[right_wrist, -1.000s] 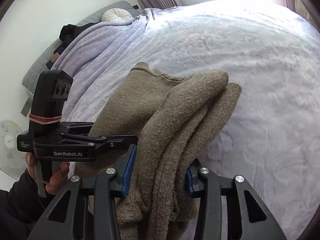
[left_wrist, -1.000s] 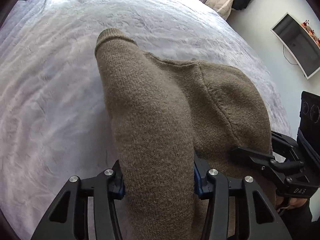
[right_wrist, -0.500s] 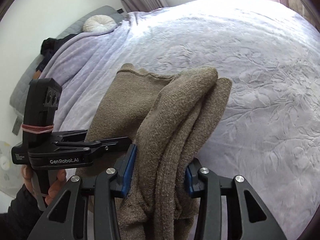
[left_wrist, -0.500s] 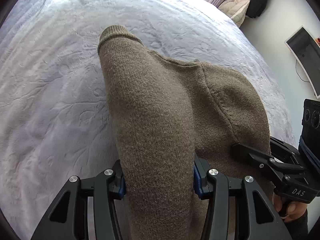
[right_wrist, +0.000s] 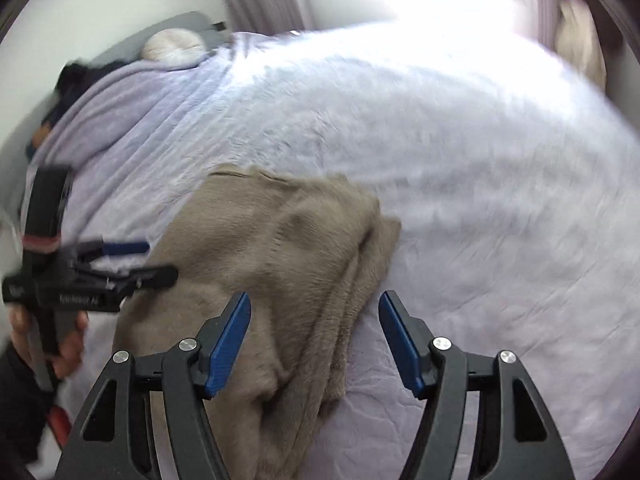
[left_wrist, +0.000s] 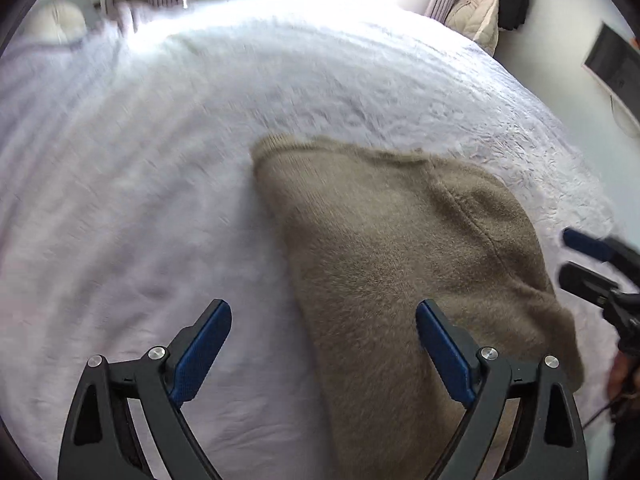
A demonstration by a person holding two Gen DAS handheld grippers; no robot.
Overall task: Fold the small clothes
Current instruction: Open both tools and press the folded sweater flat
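My left gripper (left_wrist: 323, 338) stood with its jaws wide apart and still spreading; its blue pads (left_wrist: 202, 354) pressed on nothing, though part of the brown knit sweater (left_wrist: 400, 264) lay in the gap nearer the right-hand pad. My right gripper (right_wrist: 314, 338) was opening too, its pads clear of the cloth, with the bunched edge of the sweater lying between them.

The sweater lay folded on the pale lilac bedspread (left_wrist: 140, 200), released, with a rounded fold at its far end and thick layered edges on its right side. In the right wrist view a hand (right_wrist: 60, 344) gripped the handle of the left gripper just beside the sweater's left edge.

Beyond the sweater the bedspread ran on bare toward the window light. A round cushion (right_wrist: 172, 46) sat at the head of the bed, and a cream coat (left_wrist: 476, 16) hung by the curtains in the far corner.
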